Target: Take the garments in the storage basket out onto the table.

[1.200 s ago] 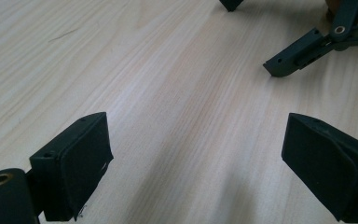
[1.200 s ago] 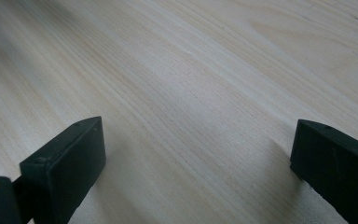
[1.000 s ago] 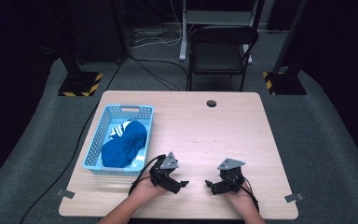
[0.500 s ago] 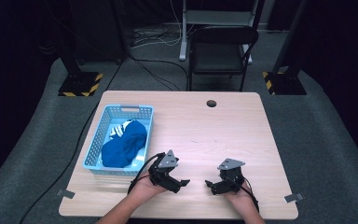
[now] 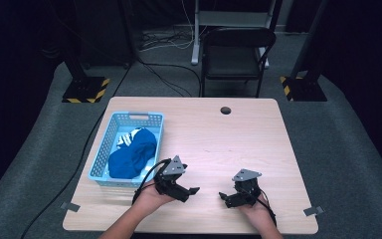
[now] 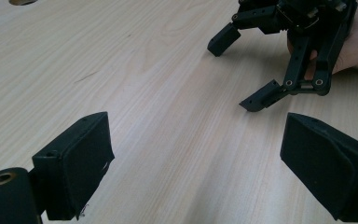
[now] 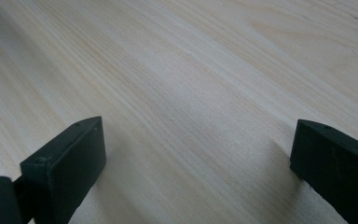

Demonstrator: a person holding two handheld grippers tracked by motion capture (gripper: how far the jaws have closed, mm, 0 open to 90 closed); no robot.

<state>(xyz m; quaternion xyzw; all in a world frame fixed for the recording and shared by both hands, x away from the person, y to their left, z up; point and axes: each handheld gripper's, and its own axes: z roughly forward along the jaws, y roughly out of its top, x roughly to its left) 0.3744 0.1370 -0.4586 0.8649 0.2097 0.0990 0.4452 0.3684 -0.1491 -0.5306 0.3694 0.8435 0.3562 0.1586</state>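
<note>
Near the table's front edge, my left gripper and my right gripper rest low over the light wooden table, tips pointing toward each other with a small gap between them. Both stand open and hold nothing. In the left gripper view, my left gripper has its jaws wide apart over bare wood, and the right gripper faces it, open, in a hand. The right gripper view has my right gripper spread over bare tabletop.
A light blue plastic basket sits at the table's left with a blue cloth and a striped item inside. A round cable hole lies near the far edge. A black chair stands behind the table.
</note>
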